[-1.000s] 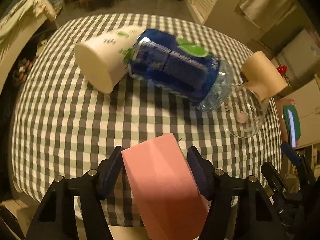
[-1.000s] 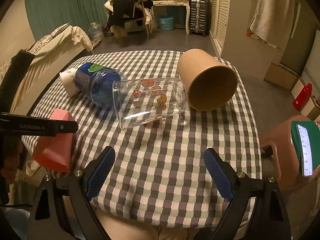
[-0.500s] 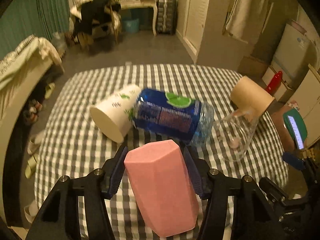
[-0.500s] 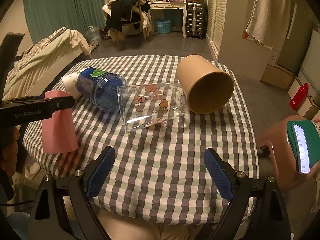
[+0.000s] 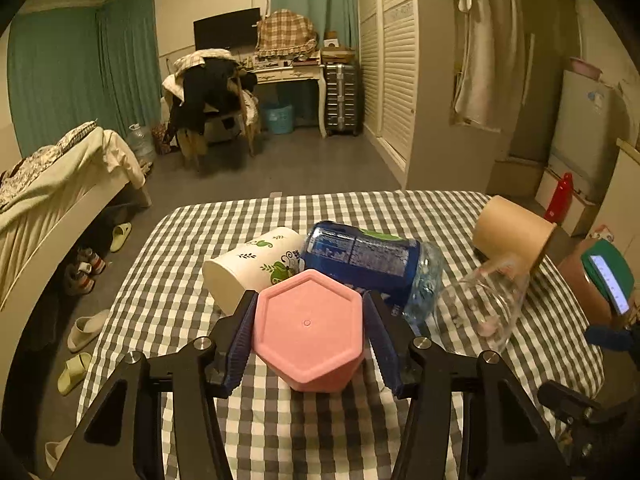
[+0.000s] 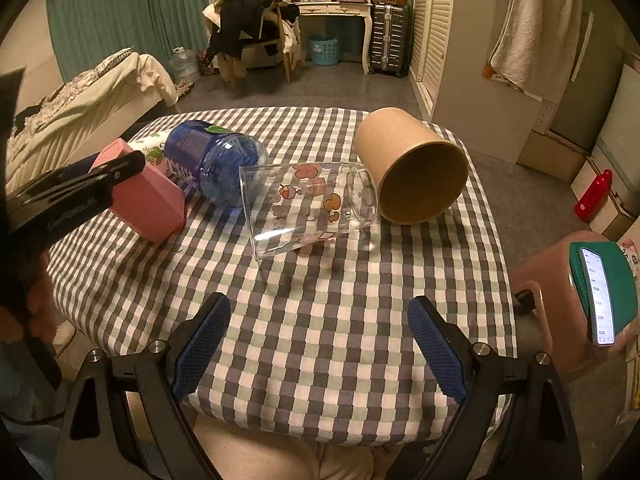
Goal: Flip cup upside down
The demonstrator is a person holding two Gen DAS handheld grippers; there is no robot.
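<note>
The pink hexagonal cup (image 5: 308, 330) was clamped between the blue pads of the left gripper (image 5: 307, 334), its closed base turned toward the camera; in the right wrist view the cup (image 6: 140, 196) was seen tilted, its lower end at the checked tablecloth (image 6: 340, 320), though contact could not be confirmed. The right gripper (image 6: 318, 344) was held wide open with nothing between its fingers. Just behind the cup, a white paper cup (image 5: 252, 266) and a blue bottle (image 5: 368, 262) were lying on their sides, touching. A clear printed glass (image 6: 308, 208) and a brown paper cup (image 6: 412, 172) were lying beyond.
</note>
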